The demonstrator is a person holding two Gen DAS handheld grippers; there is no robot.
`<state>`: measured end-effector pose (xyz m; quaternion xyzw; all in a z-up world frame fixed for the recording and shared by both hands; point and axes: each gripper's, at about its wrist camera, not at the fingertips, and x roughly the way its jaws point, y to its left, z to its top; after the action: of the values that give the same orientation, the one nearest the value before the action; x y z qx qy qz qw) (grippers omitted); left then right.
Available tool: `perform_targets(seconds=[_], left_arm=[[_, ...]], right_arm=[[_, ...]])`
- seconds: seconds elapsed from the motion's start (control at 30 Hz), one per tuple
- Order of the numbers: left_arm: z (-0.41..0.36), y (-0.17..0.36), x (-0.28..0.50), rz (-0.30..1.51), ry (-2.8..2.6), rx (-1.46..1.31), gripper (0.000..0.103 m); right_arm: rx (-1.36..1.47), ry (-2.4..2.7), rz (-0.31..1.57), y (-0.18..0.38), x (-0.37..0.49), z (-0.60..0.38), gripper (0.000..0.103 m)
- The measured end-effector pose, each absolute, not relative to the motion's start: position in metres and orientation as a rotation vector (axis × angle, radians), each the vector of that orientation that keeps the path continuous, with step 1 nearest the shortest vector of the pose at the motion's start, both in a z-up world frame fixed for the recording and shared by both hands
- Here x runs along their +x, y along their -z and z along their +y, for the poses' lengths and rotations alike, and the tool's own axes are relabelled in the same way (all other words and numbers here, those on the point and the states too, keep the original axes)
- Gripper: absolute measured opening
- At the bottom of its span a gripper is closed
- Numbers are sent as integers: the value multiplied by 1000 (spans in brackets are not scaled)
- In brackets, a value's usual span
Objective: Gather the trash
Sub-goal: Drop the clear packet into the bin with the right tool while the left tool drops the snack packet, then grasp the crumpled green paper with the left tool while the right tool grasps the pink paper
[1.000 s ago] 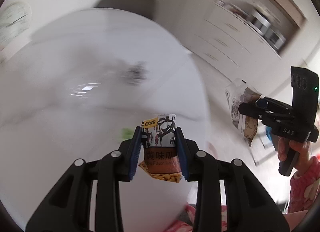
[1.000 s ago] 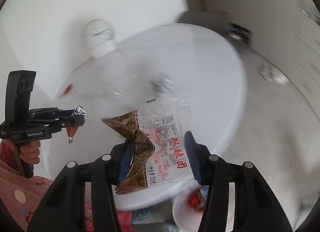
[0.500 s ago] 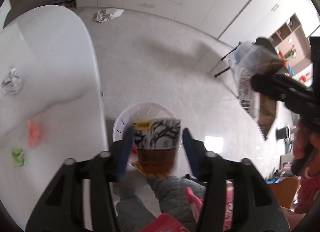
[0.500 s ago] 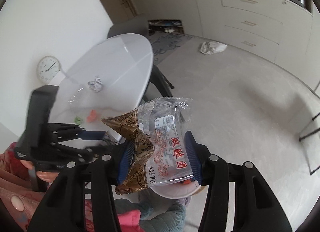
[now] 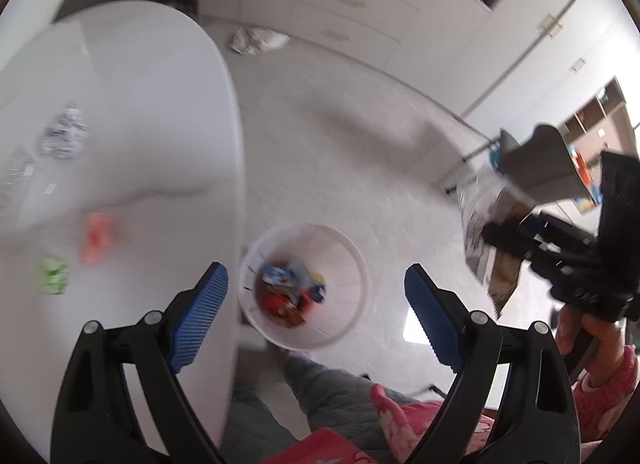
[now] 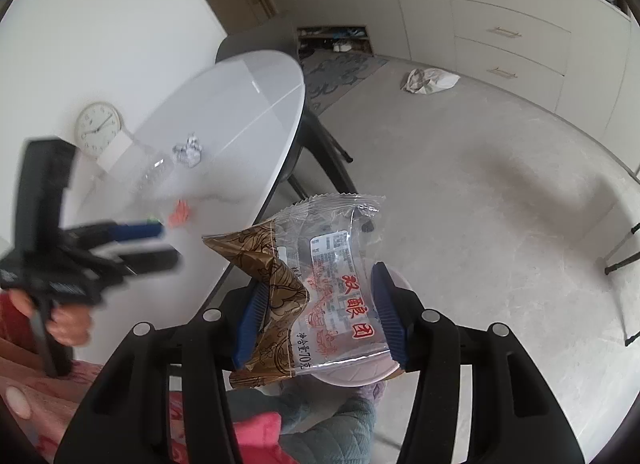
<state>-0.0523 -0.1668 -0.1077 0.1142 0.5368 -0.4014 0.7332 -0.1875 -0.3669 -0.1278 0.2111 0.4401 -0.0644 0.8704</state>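
My left gripper (image 5: 316, 304) is open and empty, held above a white waste bin (image 5: 352, 264) on the floor that holds several wrappers (image 5: 288, 296). My right gripper (image 6: 320, 312) is shut on a clear and brown snack wrapper (image 6: 320, 288); it also shows in the left wrist view (image 5: 486, 240) to the right of the bin. The bin's rim (image 6: 352, 376) peeks out below the wrapper. On the white table (image 5: 132, 111) lie an orange scrap (image 5: 96, 236), a green scrap (image 5: 52, 282) and a crumpled foil ball (image 5: 64, 135).
The table edge runs beside the bin on its left. A crumpled bag (image 6: 430, 79) lies on the floor near white drawers (image 6: 508, 35). A clock (image 6: 98, 127) stands at the table's back. The person's legs (image 5: 332, 396) are below the bin. A grey chair (image 5: 540, 159) stands at right.
My left gripper swung from over the table to over the bin and opened; its black and orange wrapper dropped out. The right gripper kept its wrapper and moved toward the bin.
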Motion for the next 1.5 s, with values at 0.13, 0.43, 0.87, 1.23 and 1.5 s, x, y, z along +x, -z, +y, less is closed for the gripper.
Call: perform_targets(seconds=[0.13, 0.43, 0.87, 1.23, 1.5], left_arm=[[-139, 88, -48, 1127, 822, 236, 87], [-85, 79, -30, 1131, 704, 129, 87], [-13, 76, -5, 1095, 545, 46, 87], [11, 98, 25, 1129, 478, 15, 87], [9, 143, 55, 1168, 447, 77, 87]], right_arm=[[431, 122, 977, 149, -175, -355, 55], [423, 138, 1122, 217, -149, -331, 66], [400, 245, 1107, 198, -120, -326, 96], [339, 207, 1026, 152, -94, -303, 100], [306, 166, 1041, 145, -68, -278, 100]])
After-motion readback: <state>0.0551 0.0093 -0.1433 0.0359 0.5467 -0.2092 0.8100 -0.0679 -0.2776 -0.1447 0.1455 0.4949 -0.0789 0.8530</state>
